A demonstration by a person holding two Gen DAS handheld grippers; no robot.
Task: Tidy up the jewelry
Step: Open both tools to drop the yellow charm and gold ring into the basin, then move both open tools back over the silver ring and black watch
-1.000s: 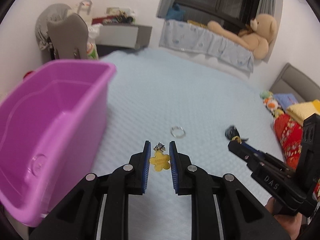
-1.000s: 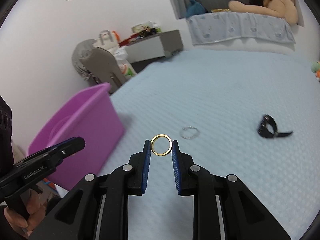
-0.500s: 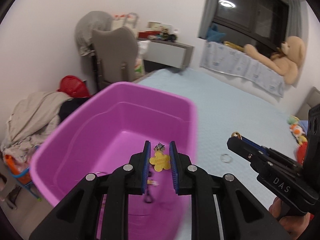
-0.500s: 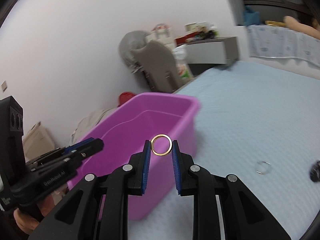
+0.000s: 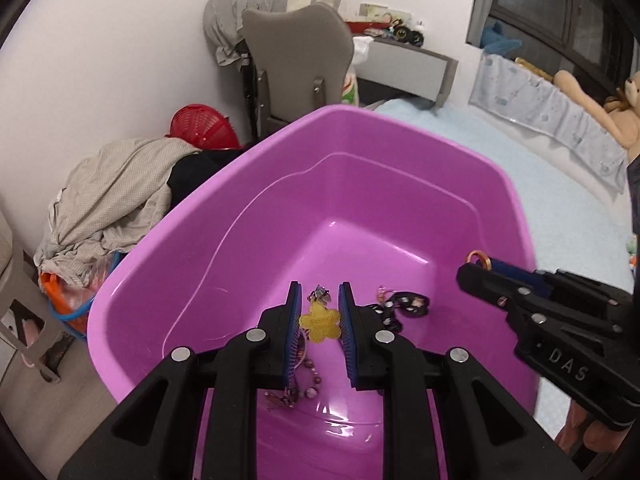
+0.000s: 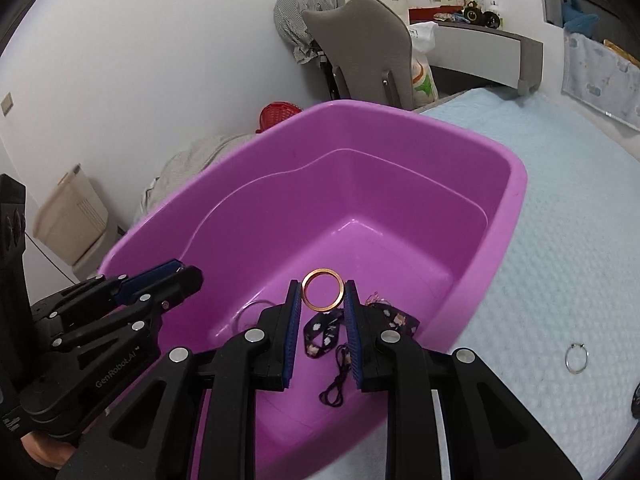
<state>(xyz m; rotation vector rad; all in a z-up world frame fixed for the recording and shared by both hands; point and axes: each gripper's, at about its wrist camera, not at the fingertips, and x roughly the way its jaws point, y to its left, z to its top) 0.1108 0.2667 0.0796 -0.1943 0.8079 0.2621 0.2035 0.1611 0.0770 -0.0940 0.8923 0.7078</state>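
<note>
The purple tub [image 5: 400, 152] is filling mid-frame in both views, its rim running round a wide open floor. The left gripper [image 5: 319, 316] is pinching a yellow flower charm [image 5: 320, 322], its clasp pointing up-frame. The right gripper [image 6: 322, 300] is clamping a gold ring [image 6: 322, 290], its face toward the camera. A silver ring [image 6: 576, 357] is lying on the blue bedcover [image 6: 568, 240] at lower right.
</note>
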